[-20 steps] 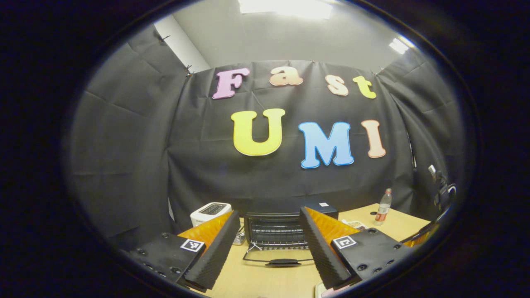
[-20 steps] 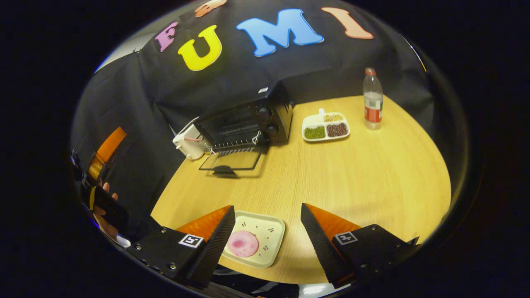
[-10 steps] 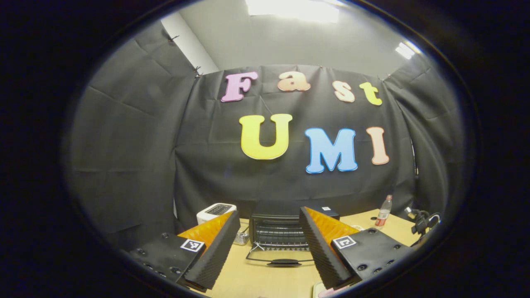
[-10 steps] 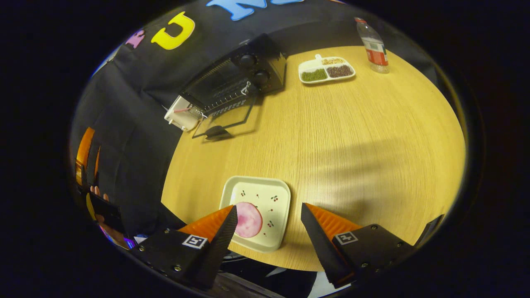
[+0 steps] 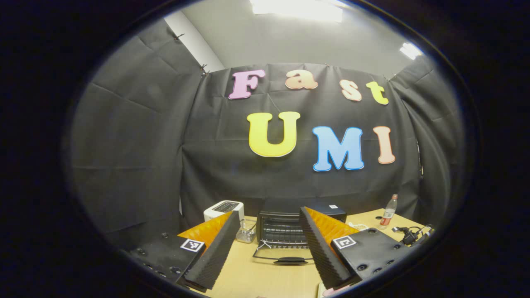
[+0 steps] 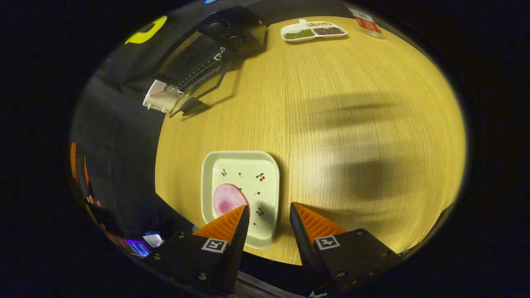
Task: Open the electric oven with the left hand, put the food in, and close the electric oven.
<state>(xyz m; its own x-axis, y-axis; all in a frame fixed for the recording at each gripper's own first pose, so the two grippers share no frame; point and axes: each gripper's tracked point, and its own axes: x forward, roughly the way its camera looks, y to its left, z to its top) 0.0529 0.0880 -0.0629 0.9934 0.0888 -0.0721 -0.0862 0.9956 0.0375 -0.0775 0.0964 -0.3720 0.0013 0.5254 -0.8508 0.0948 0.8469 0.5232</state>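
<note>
Wooden table in black-draped booth, oven door down, both grippers' fingers apart, grasping nothing.

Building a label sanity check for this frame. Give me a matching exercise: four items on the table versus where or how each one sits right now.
Items:
1. electric oven
2. slice of ham
3. water bottle
4. divided dish of beans

States:
A. standing upright near the far right of the table
B. door folded down, open
C. lying on the cherry-print plate by the right hand-held gripper
D. on the table right of the oven, toward the bottle

Pairs: 1-B, 2-C, 3-A, 4-D
</note>
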